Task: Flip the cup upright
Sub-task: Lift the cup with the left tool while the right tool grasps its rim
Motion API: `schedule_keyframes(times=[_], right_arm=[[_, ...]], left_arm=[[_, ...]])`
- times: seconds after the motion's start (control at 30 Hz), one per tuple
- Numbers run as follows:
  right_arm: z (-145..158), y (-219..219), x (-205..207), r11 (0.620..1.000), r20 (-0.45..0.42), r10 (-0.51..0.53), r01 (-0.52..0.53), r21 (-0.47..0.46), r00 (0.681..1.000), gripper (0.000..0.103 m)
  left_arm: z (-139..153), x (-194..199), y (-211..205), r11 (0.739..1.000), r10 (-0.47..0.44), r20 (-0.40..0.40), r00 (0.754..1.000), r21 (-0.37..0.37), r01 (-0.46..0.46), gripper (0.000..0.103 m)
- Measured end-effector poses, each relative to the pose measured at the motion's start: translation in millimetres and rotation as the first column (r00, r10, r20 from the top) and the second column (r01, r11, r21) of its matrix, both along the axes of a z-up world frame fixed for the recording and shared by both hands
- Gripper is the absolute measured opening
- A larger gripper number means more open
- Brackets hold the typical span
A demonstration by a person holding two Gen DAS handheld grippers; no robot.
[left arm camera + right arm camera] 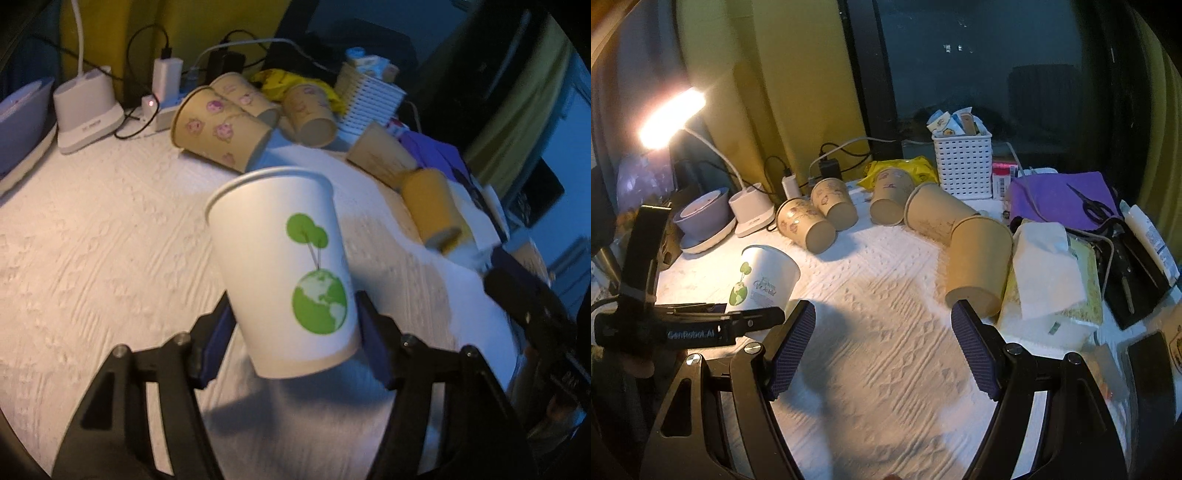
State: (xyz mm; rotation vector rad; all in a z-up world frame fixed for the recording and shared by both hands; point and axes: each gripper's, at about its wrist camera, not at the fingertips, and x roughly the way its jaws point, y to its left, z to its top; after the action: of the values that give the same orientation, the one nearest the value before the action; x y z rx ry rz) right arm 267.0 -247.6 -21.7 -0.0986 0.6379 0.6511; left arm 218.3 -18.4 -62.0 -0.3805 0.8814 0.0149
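Note:
A white paper cup with a green globe print (284,269) is held by my left gripper (295,332), whose blue pads are shut on its lower part. The cup is tilted, mouth up and leaning left, its base lifted off the white cloth (92,240). In the right wrist view the same cup (764,277) shows at the left with the left gripper (750,314) on it. My right gripper (882,347) is open and empty above the cloth (886,295). In the left wrist view it shows at the right edge (517,288).
Several tan paper cups (812,225) lie on their sides along the back of the table, one near my right finger (979,266). A lit desk lamp (750,206), a purple bowl (701,214), a white basket (962,162), tissues (1045,269), scissors (1089,206) and chargers crowd the edges.

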Motion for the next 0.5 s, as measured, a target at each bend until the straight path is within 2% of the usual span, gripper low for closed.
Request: schedule_keyframes(times=[0.13,0.3,0.5], right_arm=[[-0.2,2.5,-19.6,1.0,-0.005,0.006,-0.006,0.0,1.0,0.079],[-4.8,7.2,-40.9,1.0,-0.025,0.003,-0.003,-0.007,1.0,0.079],[-1.5,11.7,-70.4,1.0,-0.049,0.009,-0.007,0.027,0.999,0.079]], left_arm=[[8.5,-29.1,-13.4,0.99,-0.047,0.053,0.997,0.134,0.04,0.064],[12.6,-62.0,-21.8,0.977,-0.115,0.09,0.989,0.19,0.096,0.064],[11.4,-100.9,-25.6,0.963,-0.174,0.127,0.977,0.227,0.142,0.064]])
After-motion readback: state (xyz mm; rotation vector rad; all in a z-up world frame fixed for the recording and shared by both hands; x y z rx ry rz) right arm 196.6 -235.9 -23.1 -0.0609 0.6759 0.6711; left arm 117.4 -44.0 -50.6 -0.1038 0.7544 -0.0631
